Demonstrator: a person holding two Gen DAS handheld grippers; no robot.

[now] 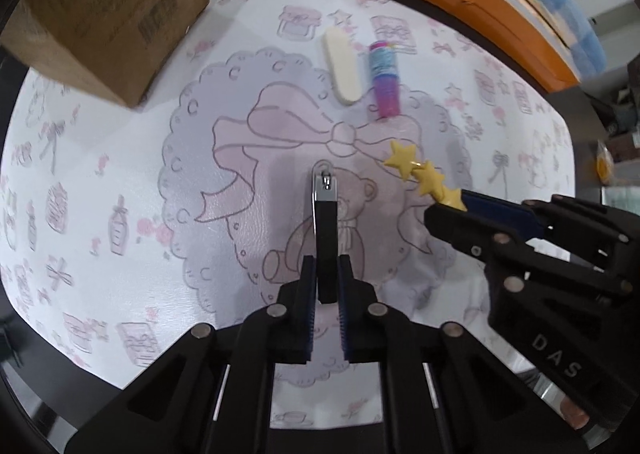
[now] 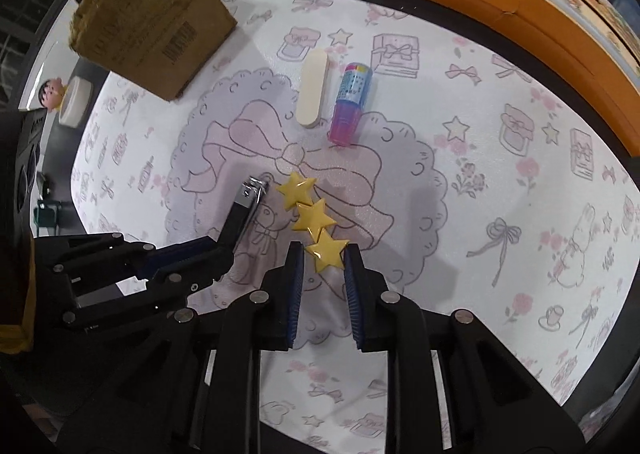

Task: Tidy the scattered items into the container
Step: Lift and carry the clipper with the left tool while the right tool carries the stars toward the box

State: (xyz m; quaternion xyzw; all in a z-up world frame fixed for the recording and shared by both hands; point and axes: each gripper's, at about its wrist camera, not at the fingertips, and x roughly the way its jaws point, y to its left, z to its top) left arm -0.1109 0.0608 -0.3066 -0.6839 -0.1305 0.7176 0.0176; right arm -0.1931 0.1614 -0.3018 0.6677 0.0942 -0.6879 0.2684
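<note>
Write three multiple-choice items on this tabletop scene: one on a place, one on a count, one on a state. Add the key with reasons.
1. Where does the nail file lie?
A. Beside the pink-capped tube
B. Inside the cardboard box
C. Under the orange box

2. How many stars has the yellow hair clip?
A. Two
B. Three
C. Five

3. What do the left tongs hold?
A. Nothing
B. The nail file
C. The nail clipper

Key: 1 A, file and tube lie side by side on the mat; 2 B, three stars in a row; 3 C, the clipper's black end sits between the pads.
</note>
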